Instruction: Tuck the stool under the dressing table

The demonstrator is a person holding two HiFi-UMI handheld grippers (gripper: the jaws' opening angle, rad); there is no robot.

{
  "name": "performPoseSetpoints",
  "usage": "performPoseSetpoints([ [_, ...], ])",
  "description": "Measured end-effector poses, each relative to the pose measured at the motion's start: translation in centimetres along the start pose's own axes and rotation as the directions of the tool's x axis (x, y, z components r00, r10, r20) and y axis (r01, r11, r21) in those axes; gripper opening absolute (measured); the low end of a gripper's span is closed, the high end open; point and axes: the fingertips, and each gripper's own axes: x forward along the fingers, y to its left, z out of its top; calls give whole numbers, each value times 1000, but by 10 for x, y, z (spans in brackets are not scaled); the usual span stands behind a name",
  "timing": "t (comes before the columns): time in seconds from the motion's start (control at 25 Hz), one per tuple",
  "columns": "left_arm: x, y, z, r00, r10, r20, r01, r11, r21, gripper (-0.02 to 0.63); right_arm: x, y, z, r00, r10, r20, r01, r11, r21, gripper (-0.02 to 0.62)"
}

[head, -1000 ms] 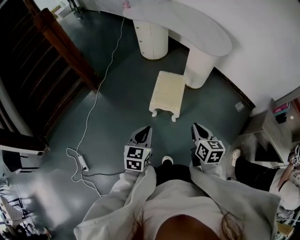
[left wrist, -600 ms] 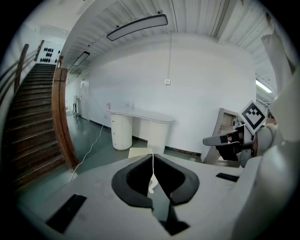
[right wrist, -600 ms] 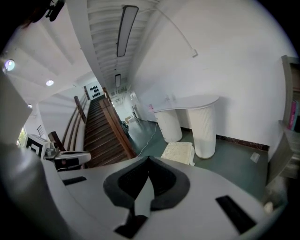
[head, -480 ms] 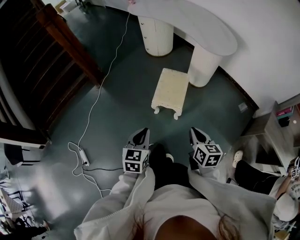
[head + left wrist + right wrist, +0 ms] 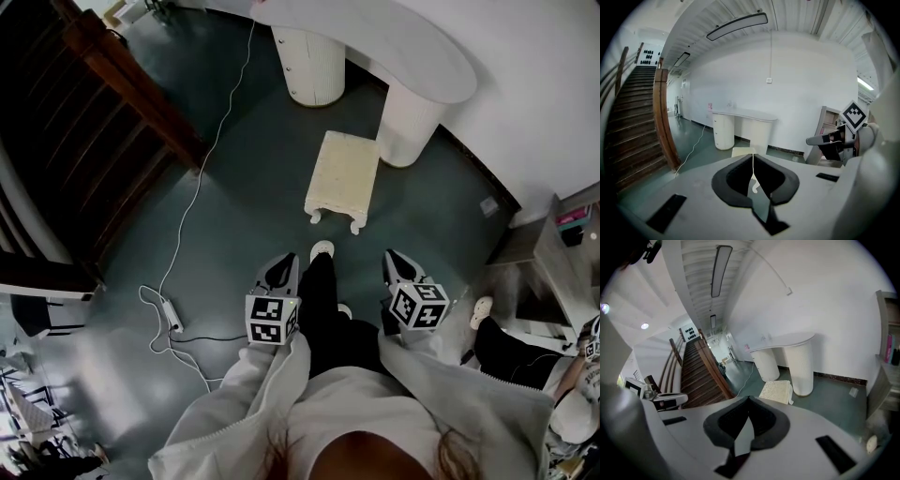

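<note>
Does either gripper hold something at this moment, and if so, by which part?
Nothing is held. The left gripper and the right gripper are both shut and empty. The stool stands on the floor ahead of them, untouched.

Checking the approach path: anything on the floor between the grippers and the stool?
Head view: bare floor from left gripper and right gripper to the stool, except the person's shoe near the left gripper.

The small cream stool (image 5: 343, 179) stands upright on the floor, just in front of the white dressing table (image 5: 403, 52), not under it.
</note>
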Motion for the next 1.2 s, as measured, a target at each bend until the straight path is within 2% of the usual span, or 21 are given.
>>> performPoseSetpoints([
  [0.36, 43, 31, 16, 1000, -10, -21, 10, 1000, 4, 17, 41, -14, 19, 999, -32, -8, 32, 999, 34, 51],
  [0.8, 124, 97, 41, 995, -26, -92, 26, 1000, 3, 17, 133, -17, 59, 998, -25, -60, 27, 999, 37, 51],
  [1.2, 191, 123, 67, 988, -103, -113, 106, 994, 21, 17, 194, -27, 96, 996, -60, -63, 62, 997, 35, 51],
])
